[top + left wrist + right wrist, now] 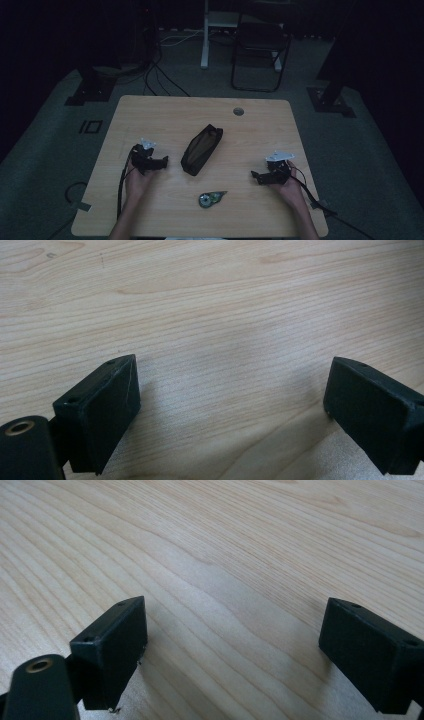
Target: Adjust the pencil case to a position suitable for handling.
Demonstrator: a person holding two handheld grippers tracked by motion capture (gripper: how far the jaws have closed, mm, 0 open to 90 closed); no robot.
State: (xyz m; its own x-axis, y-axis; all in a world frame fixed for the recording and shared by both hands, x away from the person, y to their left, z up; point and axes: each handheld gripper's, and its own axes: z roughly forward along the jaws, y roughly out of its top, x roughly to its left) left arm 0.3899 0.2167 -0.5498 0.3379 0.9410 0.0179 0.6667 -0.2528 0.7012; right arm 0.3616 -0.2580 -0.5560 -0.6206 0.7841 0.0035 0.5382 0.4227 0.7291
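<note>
Pouch (201,149) between claws, tape dispenser (211,198) nearby

The pale wooden tabletop (150,115) at the centre of the high view is light tan with fine brown grain lines, which run as long wavy streaks across both gripper views. Near its upper right edge sits a small round grey cable grommet (238,111). At the middle lies a long black fabric pouch (202,149), with a dull brownish tone along its open top. Below it, toward the lower centre, is a small dark-green teardrop-shaped tape dispenser (210,199) with a grey wheel. The left gripper (161,162) at centre left and the right gripper (257,176) at centre right are matte black, each topped by a pale grey plate. The carpeted floor (45,150) around is dull grey-green.
</note>
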